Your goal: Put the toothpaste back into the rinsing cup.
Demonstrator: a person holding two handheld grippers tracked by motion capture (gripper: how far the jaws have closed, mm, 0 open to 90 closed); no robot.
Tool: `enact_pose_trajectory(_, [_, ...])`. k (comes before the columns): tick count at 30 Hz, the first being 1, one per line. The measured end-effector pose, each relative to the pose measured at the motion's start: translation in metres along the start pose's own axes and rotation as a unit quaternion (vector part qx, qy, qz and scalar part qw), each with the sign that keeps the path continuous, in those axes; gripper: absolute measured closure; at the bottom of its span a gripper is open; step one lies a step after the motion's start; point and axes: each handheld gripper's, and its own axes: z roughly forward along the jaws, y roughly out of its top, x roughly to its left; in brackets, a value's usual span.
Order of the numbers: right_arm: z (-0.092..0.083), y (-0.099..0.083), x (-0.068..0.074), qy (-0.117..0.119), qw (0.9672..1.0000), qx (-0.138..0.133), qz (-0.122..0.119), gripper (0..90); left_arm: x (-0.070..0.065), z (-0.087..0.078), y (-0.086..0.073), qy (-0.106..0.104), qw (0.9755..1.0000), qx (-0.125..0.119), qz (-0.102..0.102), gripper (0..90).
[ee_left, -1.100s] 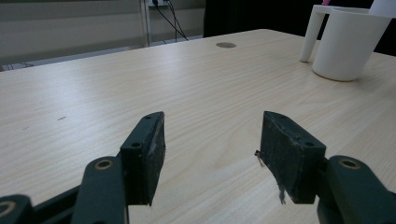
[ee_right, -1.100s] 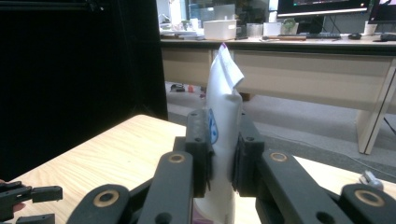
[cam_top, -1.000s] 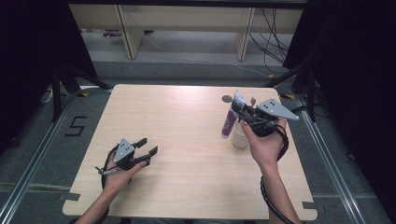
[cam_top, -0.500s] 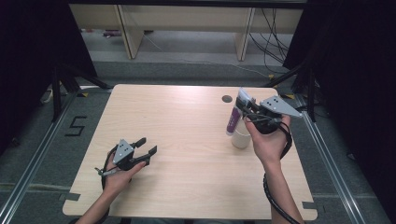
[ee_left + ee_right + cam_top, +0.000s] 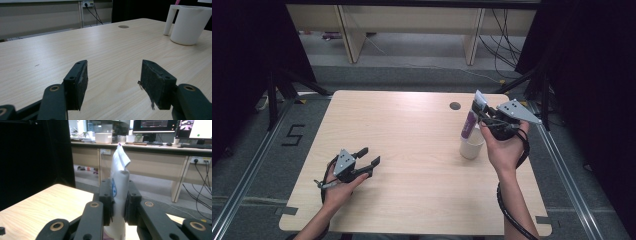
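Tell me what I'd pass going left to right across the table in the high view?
Left gripper, its fingers open over bare wood → small dark hole in the table top → purple and white tube, standing in the white cup → right gripper, shut on the tube.

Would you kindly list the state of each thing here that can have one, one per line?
Tube: upright, crimped end up, clamped in the right gripper, lower end over the cup.
Cup: upright on the table, handle to one side.
Right gripper: shut on the tube.
Left gripper: open, nothing between its pads, low over the table.
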Motion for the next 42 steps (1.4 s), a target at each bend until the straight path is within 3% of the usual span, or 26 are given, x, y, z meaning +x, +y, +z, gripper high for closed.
enact_pose_trajectory(19, [0.005, -0.001, -0.014, -0.036, 0.9993, -0.006, -0.010, 79.9, 0.000, 0.000, 0.000, 0.001, 1.0000, -0.001, -0.005, 38.4])
enact_pose_trajectory(20, [0.006, -0.002, -0.013, -0.032, 0.9995, -0.003, 0.000, 79.9, 0.000, 0.000, 0.000, 0.001, 1.0000, 0.000, -0.006, 38.4])
enact_pose_trajectory(27, [0.008, -0.005, -0.017, -0.043, 0.9991, -0.002, 0.000, 79.9, 0.000, 0.000, 0.000, 0.001, 1.0000, 0.000, -0.006, 38.4])
enact_pose_trajectory(28, [0.009, -0.005, -0.019, -0.044, 0.9990, -0.003, -0.009, 79.9, 0.000, 0.000, 0.000, 0.001, 1.0000, 0.000, -0.006, 38.4])
enact_pose_trajectory(42, [0.012, -0.012, -0.022, -0.057, 0.9984, 0.002, -0.001, 79.8, 0.000, 0.000, 0.000, 0.001, 1.0000, 0.002, -0.005, 38.4])
